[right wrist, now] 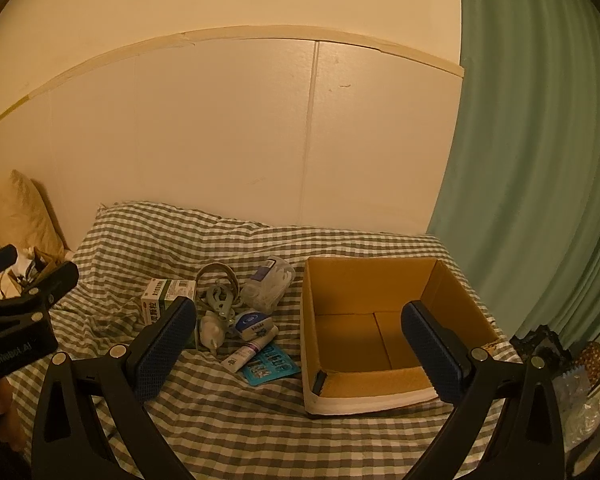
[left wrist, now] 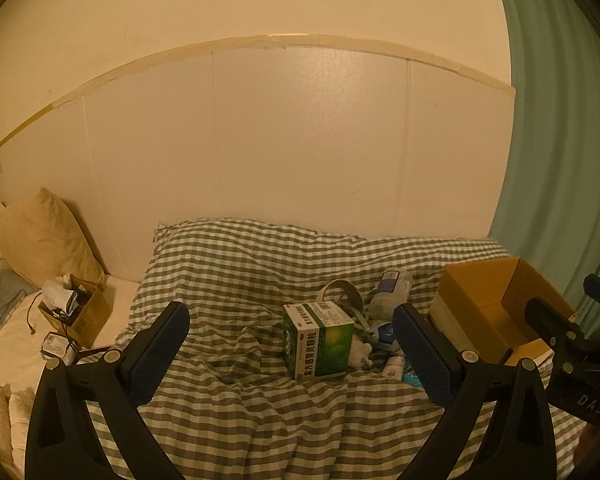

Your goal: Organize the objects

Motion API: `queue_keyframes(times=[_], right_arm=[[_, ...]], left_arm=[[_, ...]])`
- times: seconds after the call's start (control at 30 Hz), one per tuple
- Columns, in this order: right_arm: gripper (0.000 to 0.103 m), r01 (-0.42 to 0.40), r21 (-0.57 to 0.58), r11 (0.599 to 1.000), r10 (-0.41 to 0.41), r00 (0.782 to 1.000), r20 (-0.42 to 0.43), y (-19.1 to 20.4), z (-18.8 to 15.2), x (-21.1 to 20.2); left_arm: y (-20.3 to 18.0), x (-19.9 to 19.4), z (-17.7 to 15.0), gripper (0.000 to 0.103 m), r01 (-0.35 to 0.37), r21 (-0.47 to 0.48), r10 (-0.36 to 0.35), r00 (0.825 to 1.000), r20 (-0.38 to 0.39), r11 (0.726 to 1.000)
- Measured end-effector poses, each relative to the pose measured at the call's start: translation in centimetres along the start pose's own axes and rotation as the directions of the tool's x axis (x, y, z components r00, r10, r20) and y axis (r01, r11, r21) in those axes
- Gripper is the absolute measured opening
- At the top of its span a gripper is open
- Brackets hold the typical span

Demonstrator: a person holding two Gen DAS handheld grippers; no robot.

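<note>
Hovering over the checked bed cover [left wrist: 228, 280], the left gripper [left wrist: 290, 354] and right gripper [right wrist: 300, 350] both hold their jaws wide and empty, so the step in hand looks like the approach before a first pick. The green medicine box [left wrist: 319, 339] stands between the left jaws, slightly toward the right one, with the small clutter [right wrist: 252, 328] just past it; the empty cardboard box [right wrist: 466, 312] sits between the right jaws. Next move probably calls for closing on the medicine box and lifting clear of the carton's near rim; open cover lies ahead of the left jaw, curtain [right wrist: 540, 160] crowds the far right.
</note>
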State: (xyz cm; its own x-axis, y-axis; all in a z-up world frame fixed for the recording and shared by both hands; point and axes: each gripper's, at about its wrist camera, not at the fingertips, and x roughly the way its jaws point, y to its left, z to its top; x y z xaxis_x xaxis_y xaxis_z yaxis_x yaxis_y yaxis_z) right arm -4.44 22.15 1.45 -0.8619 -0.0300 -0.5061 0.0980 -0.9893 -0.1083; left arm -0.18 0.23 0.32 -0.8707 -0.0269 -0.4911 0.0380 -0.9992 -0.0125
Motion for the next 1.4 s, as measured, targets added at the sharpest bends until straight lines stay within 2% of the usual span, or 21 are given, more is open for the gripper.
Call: queue_keyframes(times=[0.33,0.53,0.7,0.9,1.1,1.23,1.3,1.33,1.4], right_arm=[[0.103,0.024,-0.001,1.000,-0.024,0.998,0.052,1.1,1.5,-5.2],[0.103,0.005,-0.005,1.000,-0.005,0.999,0.040,2.1,1.2,-5.5],[0.103,-0.019,-0.034,0.999,0.017,0.999,-0.049,3.6,-0.3,-1.7],[0.103,-0.048,-0.059,0.997,0.037,0.984,-0.176,4.6,-3.0,4.8],[0.101,-0.086,-0.064,0.994,0.066,0.962,-0.264,4.2,-5.5,9.4],[0.099,-0.135,-0.075,0.988,0.107,0.948,-0.300,4.8,-5.8,10.8],[0.092,-0.169,-0.098,0.981,0.129,0.937,-0.326,5.8,-5.9,11.9],[0.091,-0.175,-0.104,0.979,0.130,0.931,-0.342,6.3,-5.9,12.6],[0.091,-0.126,-0.138,0.982,0.070,0.932,-0.355,7.3,-5.8,14.2]], left_arm=[[2.1,-3.2,1.5,0.103,-0.008,-0.028,0.009,0.999,0.039,1.000],[2.9,-2.3,0.5,0.103,-0.047,-0.009,0.047,0.999,0.001,0.999],[3.3,2.0,-1.7,0.103,-0.076,-0.017,0.074,0.993,-0.091,0.997],[2.2,8.0,-4.8,0.103,-0.072,-0.033,0.064,0.975,-0.212,0.997],[-0.2,12.5,-6.2,0.103,-0.055,0.004,0.054,0.959,-0.278,0.998],[-0.1,14.4,-6.6,0.103,-0.116,0.054,0.127,0.945,-0.300,0.992],[0.9,15.0,-6.5,0.103,-0.130,0.023,0.130,0.937,-0.324,0.991],[1.3,15.0,-6.6,0.103,-0.132,0.010,0.128,0.936,-0.329,0.991],[1.8,15.0,-6.7,0.103,-0.132,-0.007,0.122,0.935,-0.333,0.991]])
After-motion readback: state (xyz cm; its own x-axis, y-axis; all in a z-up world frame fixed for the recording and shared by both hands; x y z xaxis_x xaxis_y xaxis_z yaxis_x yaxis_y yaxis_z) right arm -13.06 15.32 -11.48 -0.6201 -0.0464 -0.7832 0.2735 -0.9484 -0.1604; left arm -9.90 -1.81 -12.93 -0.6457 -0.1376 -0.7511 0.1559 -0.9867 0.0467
